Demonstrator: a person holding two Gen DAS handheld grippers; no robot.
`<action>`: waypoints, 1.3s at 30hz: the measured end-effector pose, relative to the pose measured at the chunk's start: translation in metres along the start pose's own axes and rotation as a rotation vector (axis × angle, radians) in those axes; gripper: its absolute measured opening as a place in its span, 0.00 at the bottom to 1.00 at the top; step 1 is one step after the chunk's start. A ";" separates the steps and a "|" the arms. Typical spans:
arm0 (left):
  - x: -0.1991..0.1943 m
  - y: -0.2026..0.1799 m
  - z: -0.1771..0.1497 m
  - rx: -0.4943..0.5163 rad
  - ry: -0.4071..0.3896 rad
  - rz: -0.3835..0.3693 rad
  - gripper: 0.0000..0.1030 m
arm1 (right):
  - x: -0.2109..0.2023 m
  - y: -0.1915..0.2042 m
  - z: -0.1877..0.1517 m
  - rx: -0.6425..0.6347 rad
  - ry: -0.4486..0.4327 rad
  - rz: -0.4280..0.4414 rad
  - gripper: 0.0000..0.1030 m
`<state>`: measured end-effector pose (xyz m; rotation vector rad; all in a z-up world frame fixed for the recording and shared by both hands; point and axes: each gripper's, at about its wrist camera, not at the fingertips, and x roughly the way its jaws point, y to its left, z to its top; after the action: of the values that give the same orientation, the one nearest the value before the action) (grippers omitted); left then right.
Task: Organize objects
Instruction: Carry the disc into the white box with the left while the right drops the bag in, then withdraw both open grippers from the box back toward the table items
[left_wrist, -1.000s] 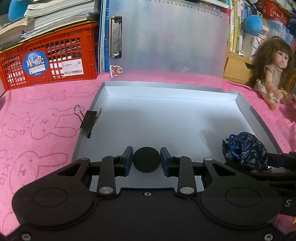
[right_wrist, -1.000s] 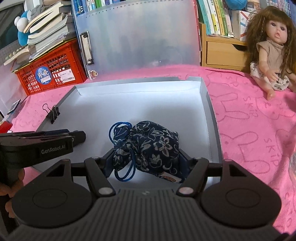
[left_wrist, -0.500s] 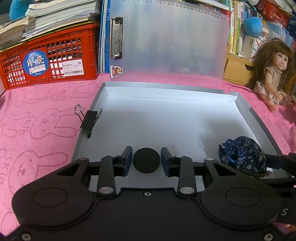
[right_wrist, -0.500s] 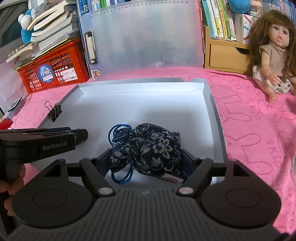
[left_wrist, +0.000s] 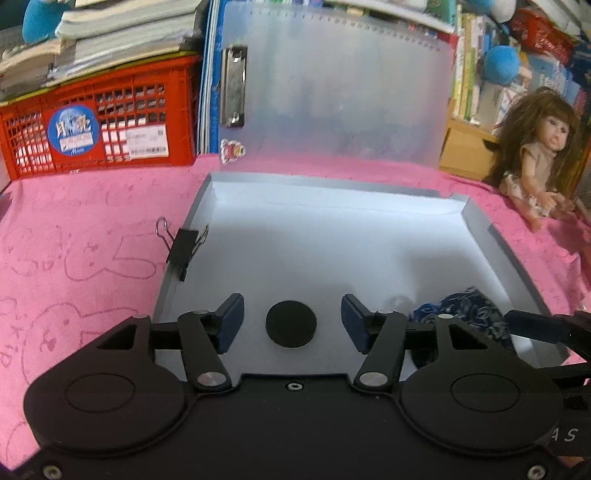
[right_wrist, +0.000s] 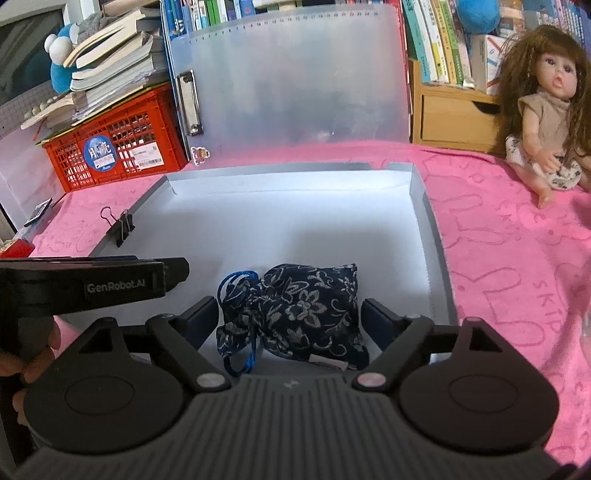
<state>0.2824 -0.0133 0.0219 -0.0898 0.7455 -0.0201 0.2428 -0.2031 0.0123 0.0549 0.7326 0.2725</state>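
Observation:
A black round disc (left_wrist: 291, 324) lies on the floor of the open grey box (left_wrist: 491, 236), near its front edge. My left gripper (left_wrist: 291, 323) is open, its jaws well apart on either side of the disc without touching it. A dark blue floral drawstring pouch (right_wrist: 295, 314) lies in the box (right_wrist: 428, 229) at the front right; it also shows in the left wrist view (left_wrist: 465, 310). My right gripper (right_wrist: 290, 319) is open, its jaws on either side of the pouch with small gaps.
A black binder clip (left_wrist: 183, 247) sits on the box's left wall. The box's translucent lid (left_wrist: 332, 85) stands upright behind. A red crate (left_wrist: 96, 125) with books stands at the back left, a doll (right_wrist: 546, 110) at the right, on a pink cloth (left_wrist: 74, 229).
Both grippers have opened. The left let go of the disc and the right let go of the pouch; both things now rest in the box.

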 end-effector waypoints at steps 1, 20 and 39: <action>-0.003 -0.001 0.001 0.006 -0.008 -0.001 0.58 | -0.002 0.001 0.000 -0.006 -0.005 -0.004 0.90; -0.090 -0.006 -0.003 0.070 -0.126 -0.076 0.75 | -0.080 0.000 -0.003 -0.066 -0.164 -0.046 0.98; -0.159 0.024 -0.095 0.047 -0.197 -0.103 0.78 | -0.128 0.009 -0.074 -0.099 -0.238 -0.099 1.00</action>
<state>0.1013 0.0115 0.0578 -0.0846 0.5426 -0.1256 0.1009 -0.2320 0.0422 -0.0427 0.4828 0.2027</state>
